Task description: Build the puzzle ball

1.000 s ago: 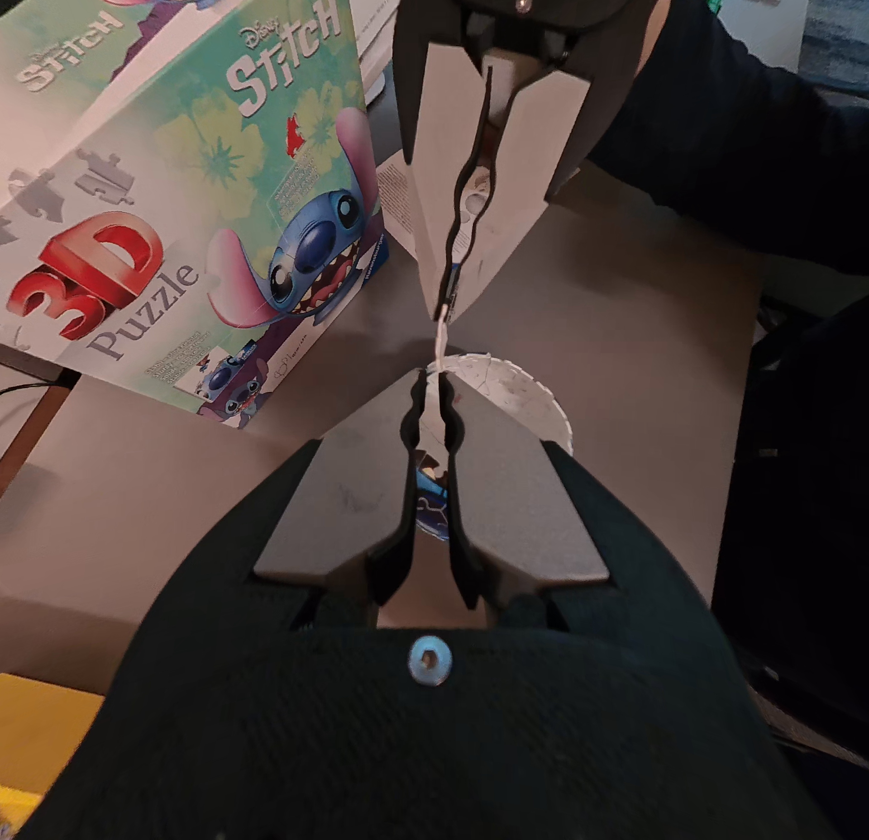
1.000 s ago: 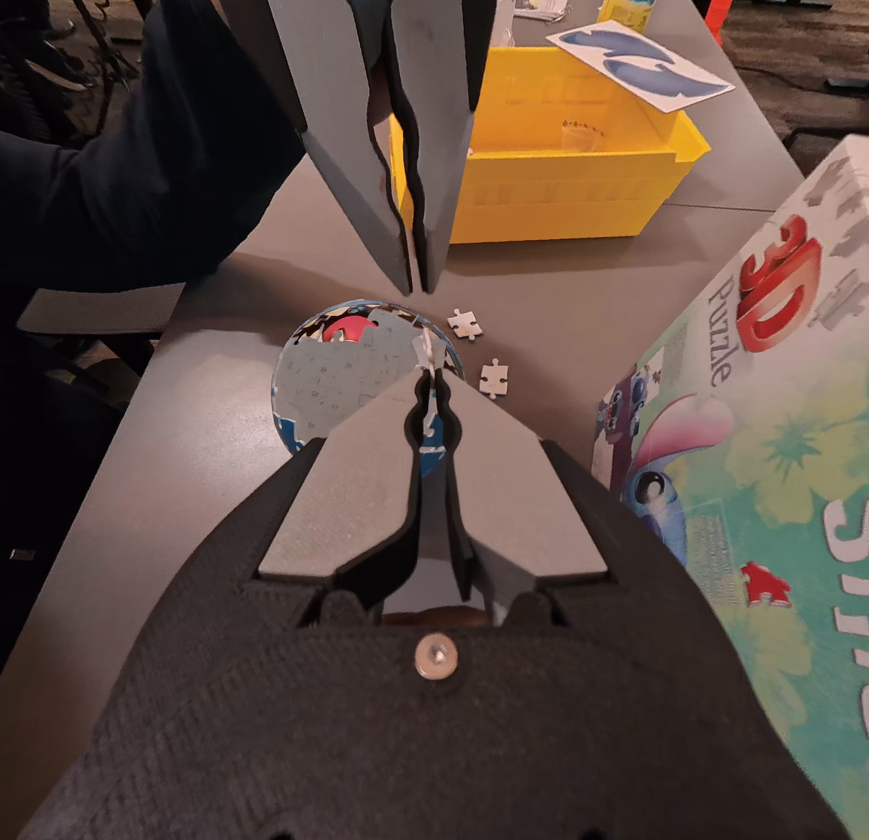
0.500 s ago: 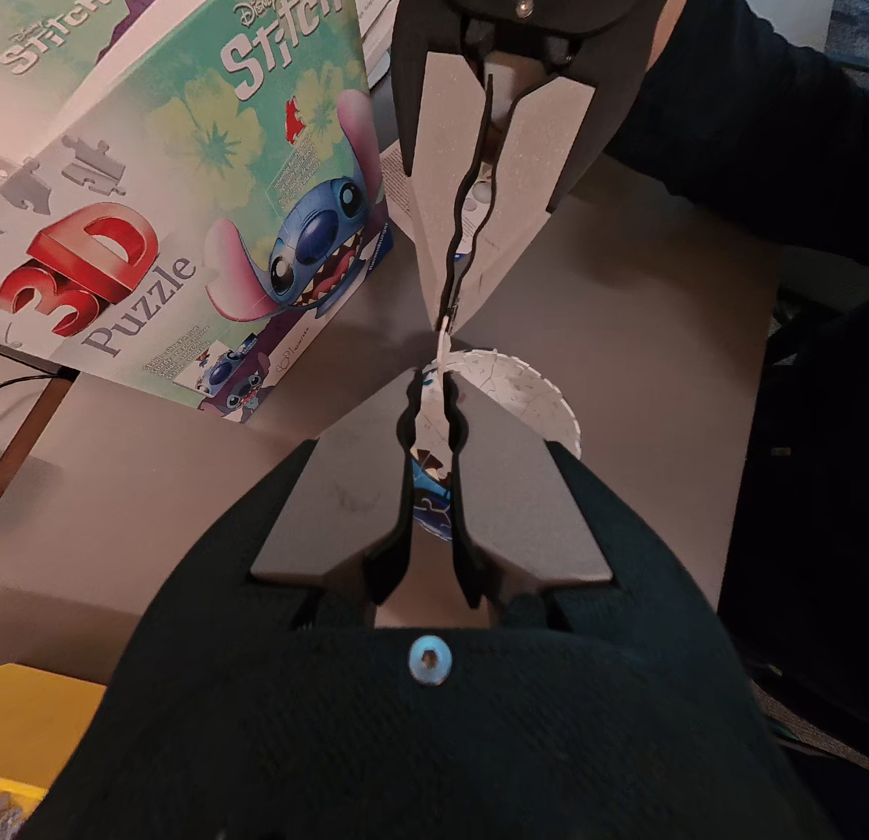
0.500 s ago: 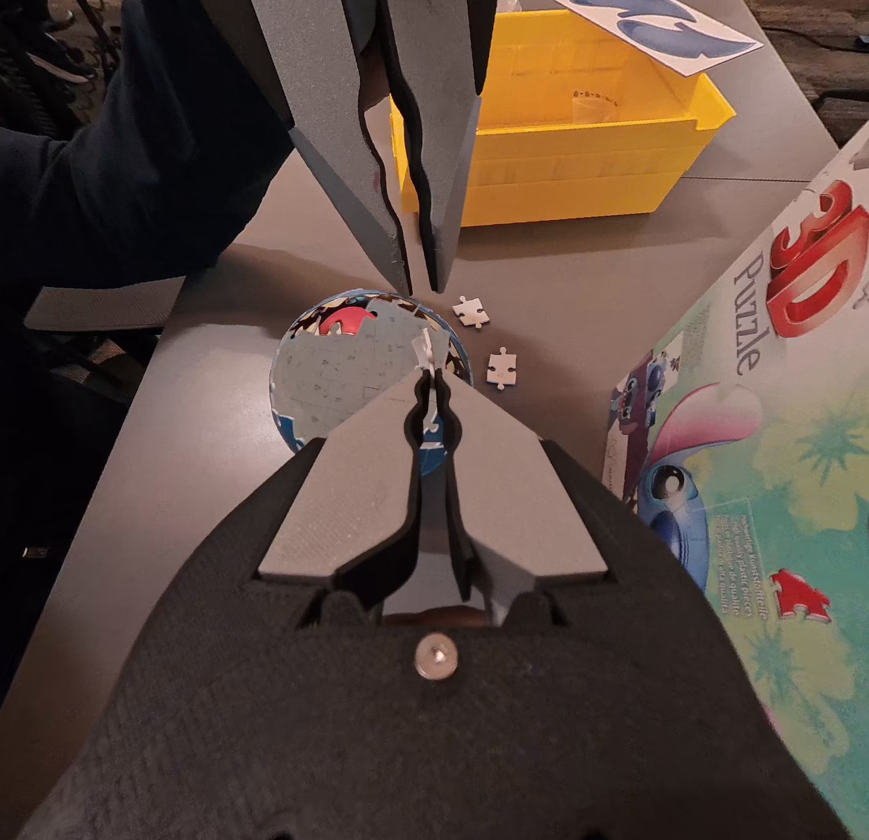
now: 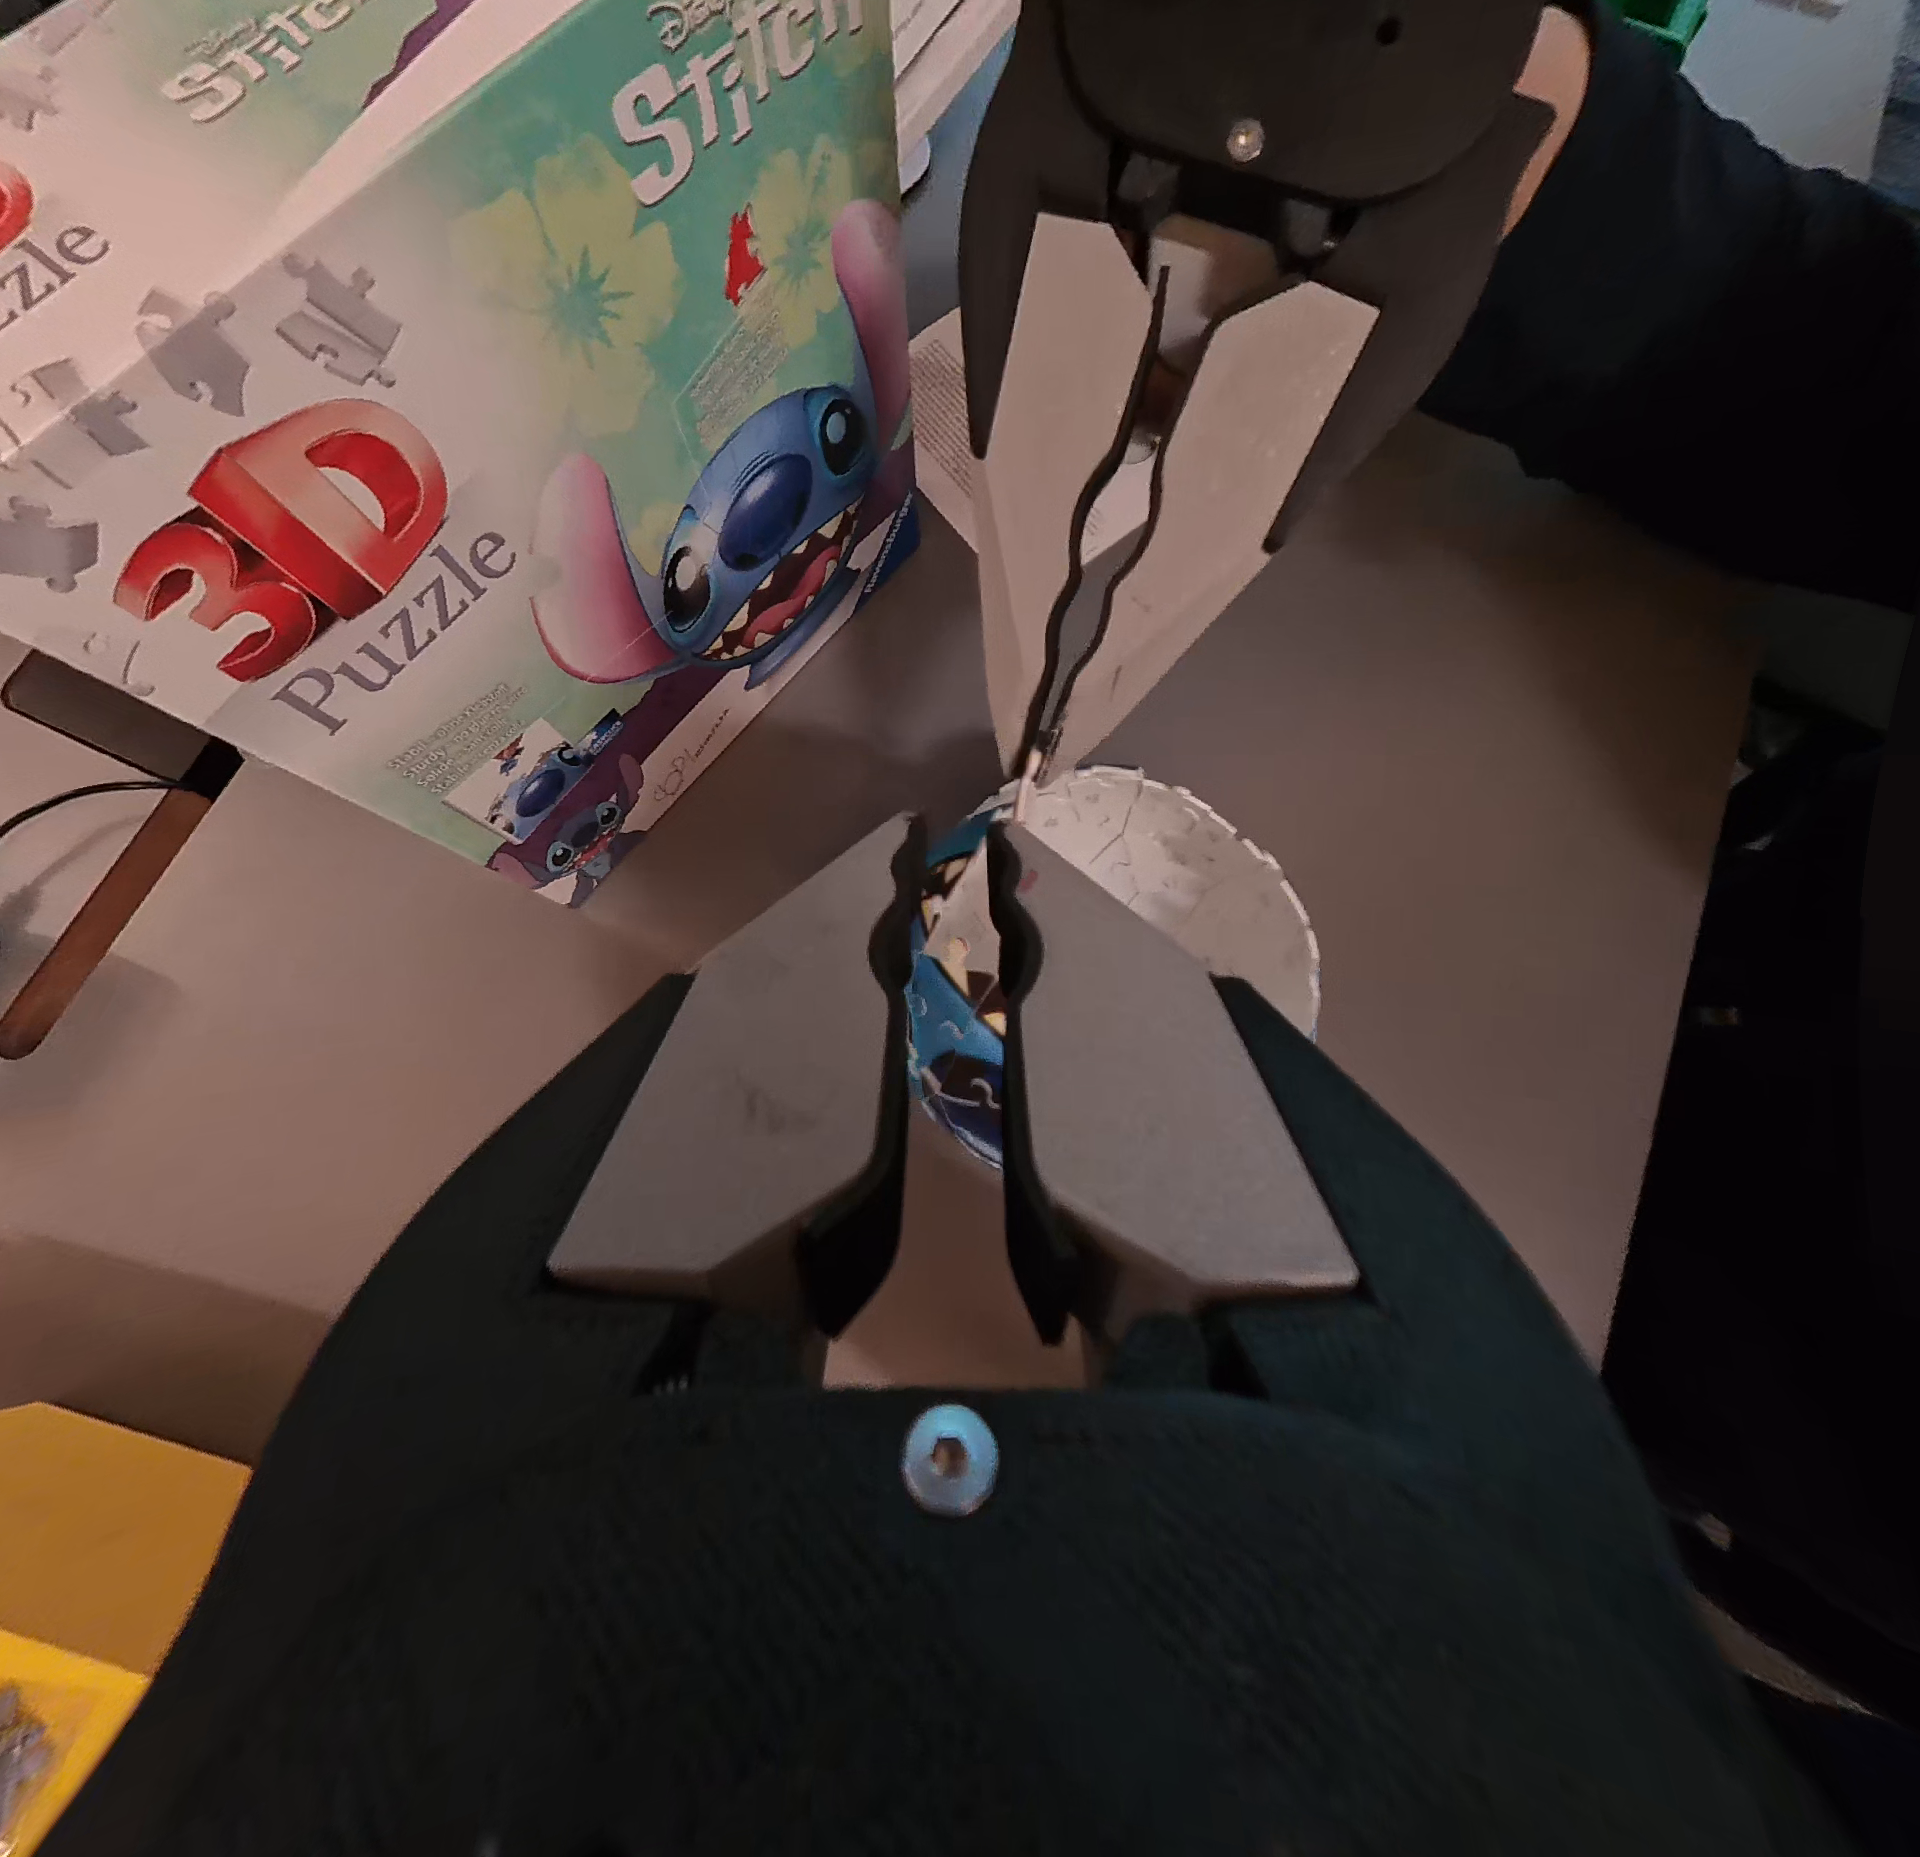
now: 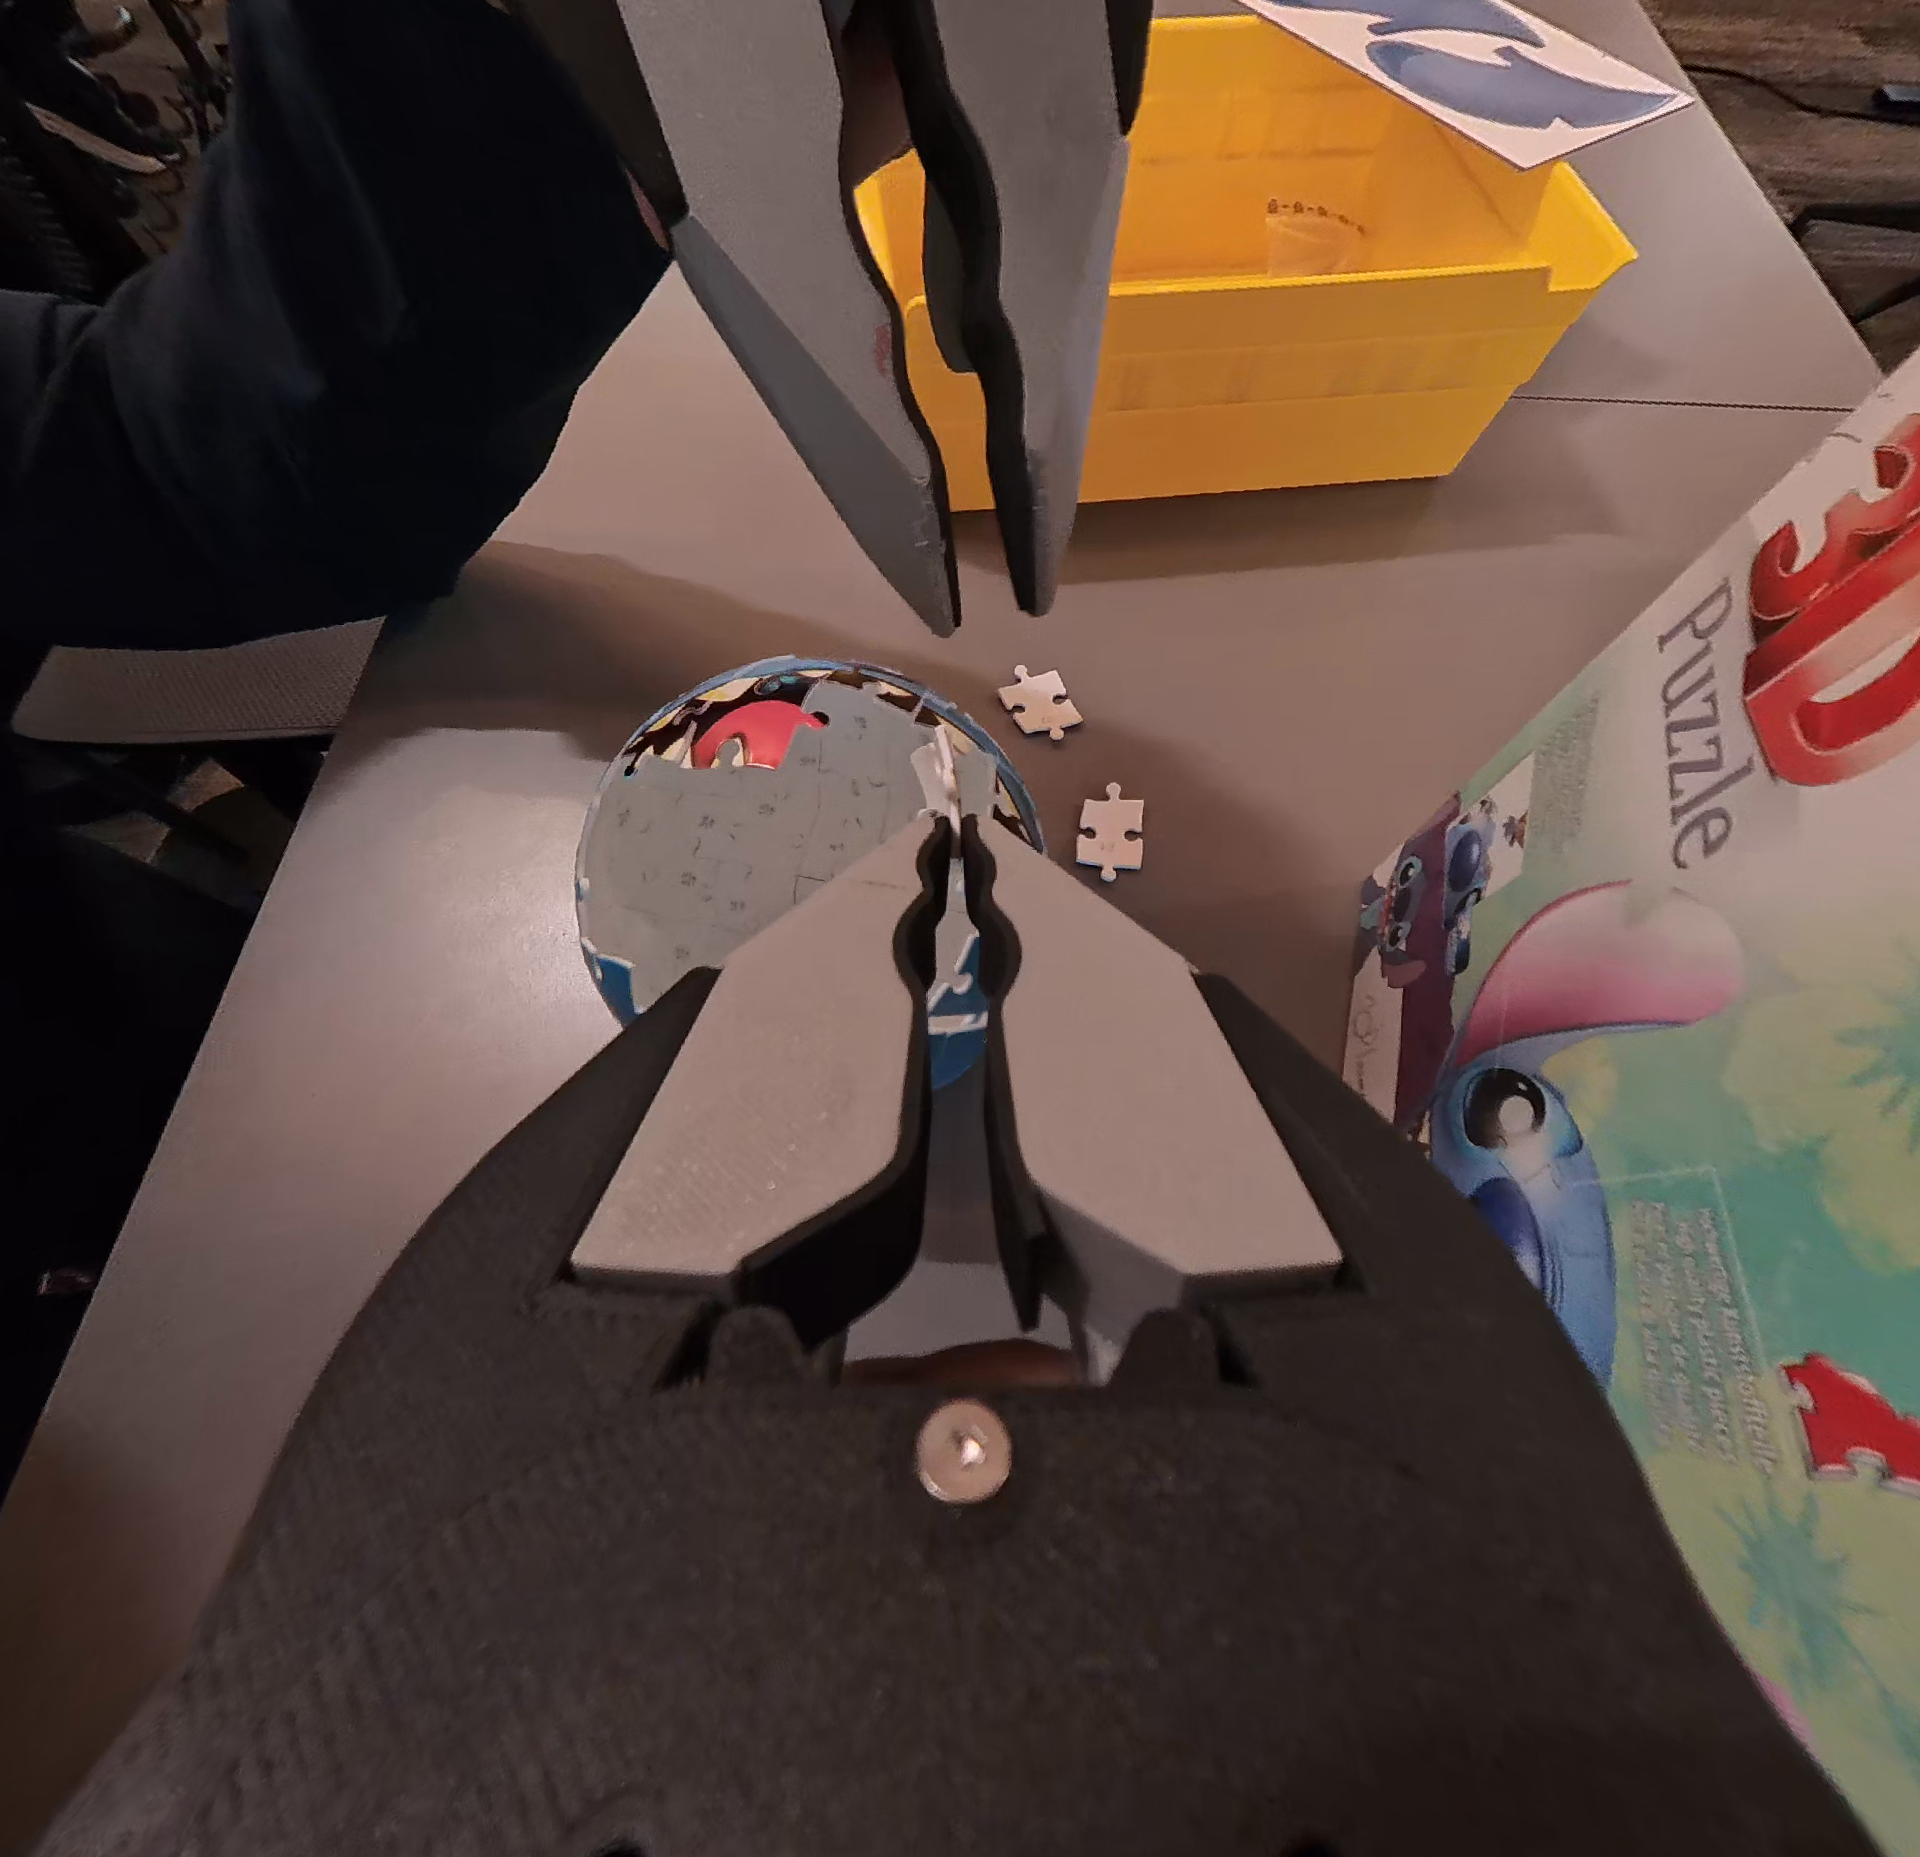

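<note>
As left gripper [image 5: 954,831] loosens: narrow empty gap, above puzzle ball [image 6: 727,851] near the tabletop's edge.
Right gripper [image 6: 951,820]: clamped on puzzle piece [image 6: 940,768] at the rim.
Meaning: piece probably not yet seated.

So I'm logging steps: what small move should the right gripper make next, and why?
Probably ease the puzzle piece down to the half-built ball's rim. The right gripper pinches it just above the open edge, while the left gripper hovers open, clear of it.

I see the puzzle ball [image 6: 727,851], pale grey inside with a blue printed shell and a red patch; upper right, a yellow bin [image 6: 1351,353]; at right, the green flowered box [image 6: 1714,1132].
</note>
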`<state>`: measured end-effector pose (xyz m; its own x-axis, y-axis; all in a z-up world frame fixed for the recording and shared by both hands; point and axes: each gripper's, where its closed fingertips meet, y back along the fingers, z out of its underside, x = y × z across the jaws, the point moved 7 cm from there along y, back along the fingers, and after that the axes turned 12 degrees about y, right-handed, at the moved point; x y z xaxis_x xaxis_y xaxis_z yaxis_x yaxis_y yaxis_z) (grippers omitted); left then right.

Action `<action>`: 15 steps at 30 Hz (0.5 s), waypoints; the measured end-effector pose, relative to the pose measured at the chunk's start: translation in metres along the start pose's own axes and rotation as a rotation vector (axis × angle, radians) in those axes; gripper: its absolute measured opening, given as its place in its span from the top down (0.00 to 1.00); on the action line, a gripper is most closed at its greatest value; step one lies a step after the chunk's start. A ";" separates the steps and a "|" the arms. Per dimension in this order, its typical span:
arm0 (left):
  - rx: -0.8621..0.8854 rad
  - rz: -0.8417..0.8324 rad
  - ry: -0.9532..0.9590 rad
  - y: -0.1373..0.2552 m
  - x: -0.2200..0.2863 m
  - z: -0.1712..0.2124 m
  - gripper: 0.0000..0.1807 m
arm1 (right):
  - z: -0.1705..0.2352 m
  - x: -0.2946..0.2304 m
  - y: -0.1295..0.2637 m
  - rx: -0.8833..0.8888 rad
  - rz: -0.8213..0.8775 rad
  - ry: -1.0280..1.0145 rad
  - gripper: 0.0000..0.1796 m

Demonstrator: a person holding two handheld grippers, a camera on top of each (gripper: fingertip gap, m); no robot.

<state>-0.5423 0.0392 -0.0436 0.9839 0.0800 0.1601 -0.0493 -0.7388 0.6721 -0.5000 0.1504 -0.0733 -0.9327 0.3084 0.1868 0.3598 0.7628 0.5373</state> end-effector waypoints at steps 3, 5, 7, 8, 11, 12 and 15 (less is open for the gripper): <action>-0.004 0.005 0.009 -0.002 -0.001 0.000 0.95 | 0.001 -0.001 -0.003 -0.008 -0.014 0.002 1.00; -0.020 0.000 0.010 -0.005 -0.002 0.001 0.95 | 0.001 -0.001 -0.003 -0.006 -0.013 0.005 1.00; -0.032 -0.002 0.010 -0.007 -0.003 0.001 0.94 | -0.001 -0.001 -0.001 0.007 -0.006 0.001 1.00; -0.035 -0.003 0.011 -0.009 -0.003 0.001 0.94 | -0.002 0.000 -0.001 0.016 -0.002 -0.004 1.00; -0.039 0.001 0.013 -0.011 -0.003 0.002 0.94 | -0.002 0.003 0.000 0.046 -0.010 -0.027 1.00; -0.041 0.001 0.012 -0.011 -0.003 0.002 0.94 | -0.002 0.003 0.000 0.054 -0.012 -0.035 1.00; -0.044 -0.003 0.006 -0.011 -0.002 0.002 0.94 | 0.000 0.005 -0.001 0.071 -0.027 -0.058 1.00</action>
<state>-0.5436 0.0454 -0.0530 0.9830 0.0863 0.1620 -0.0538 -0.7082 0.7039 -0.5051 0.1510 -0.0727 -0.9398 0.3185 0.1238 0.3376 0.8090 0.4812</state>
